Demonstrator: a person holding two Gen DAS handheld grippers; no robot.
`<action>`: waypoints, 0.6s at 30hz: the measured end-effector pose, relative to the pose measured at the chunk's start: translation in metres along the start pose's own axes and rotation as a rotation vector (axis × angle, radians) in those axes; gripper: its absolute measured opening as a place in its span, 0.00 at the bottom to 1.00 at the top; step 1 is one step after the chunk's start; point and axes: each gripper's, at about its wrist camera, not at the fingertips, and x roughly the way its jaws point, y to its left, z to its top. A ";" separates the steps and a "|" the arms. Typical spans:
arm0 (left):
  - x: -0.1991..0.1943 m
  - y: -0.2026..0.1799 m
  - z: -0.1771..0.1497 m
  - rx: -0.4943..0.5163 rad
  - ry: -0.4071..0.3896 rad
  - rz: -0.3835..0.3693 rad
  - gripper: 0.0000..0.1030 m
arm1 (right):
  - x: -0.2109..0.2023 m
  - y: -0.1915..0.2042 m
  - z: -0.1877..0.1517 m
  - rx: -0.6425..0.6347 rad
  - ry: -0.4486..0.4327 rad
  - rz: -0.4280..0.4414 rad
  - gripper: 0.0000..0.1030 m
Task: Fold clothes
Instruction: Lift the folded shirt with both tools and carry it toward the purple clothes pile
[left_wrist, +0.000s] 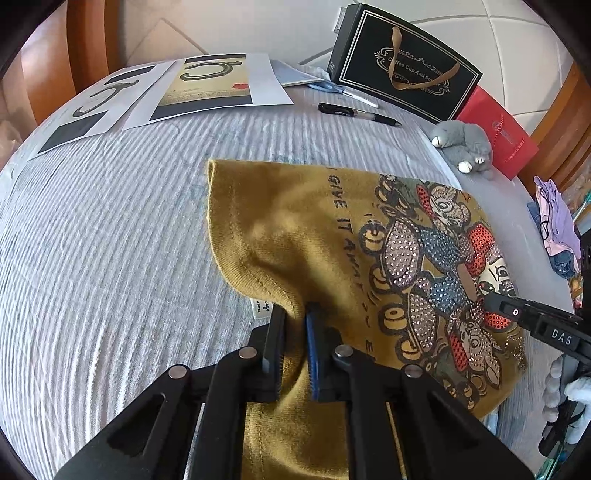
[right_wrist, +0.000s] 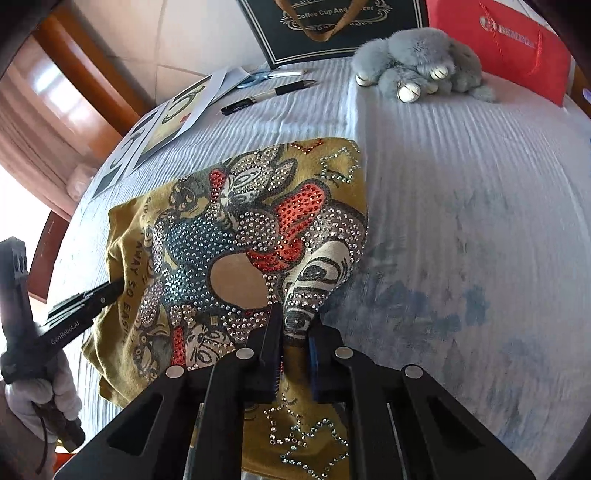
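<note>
The mustard sweatshirt (left_wrist: 295, 236), folded, with its rhinestone cartoon print facing up, is being held lying mid-bedspread (left_wrist: 110, 240). Its plain hem is being pinched by the left gripper (left_wrist: 295, 314), its studded edge by the right gripper (right_wrist: 295, 321).

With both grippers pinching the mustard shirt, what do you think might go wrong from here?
1. The right gripper clamps the mustard shirt on its rhinestone print; pulling might dislodge stones.
2. The left gripper holds only a bunched ridge of fabric near the label, so it could slip or fold unevenly.
3. A wide fold might sweep the shirt into the grey plush toy.
</note>
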 end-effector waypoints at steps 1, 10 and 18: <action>0.000 -0.001 0.001 0.009 0.005 0.006 0.09 | 0.000 -0.001 0.000 0.008 0.006 0.002 0.09; 0.002 -0.006 0.002 0.016 0.004 0.039 0.09 | 0.001 0.019 -0.005 -0.126 -0.019 -0.107 0.10; -0.003 -0.010 -0.004 0.015 -0.033 0.059 0.06 | 0.001 0.035 -0.012 -0.232 -0.075 -0.195 0.09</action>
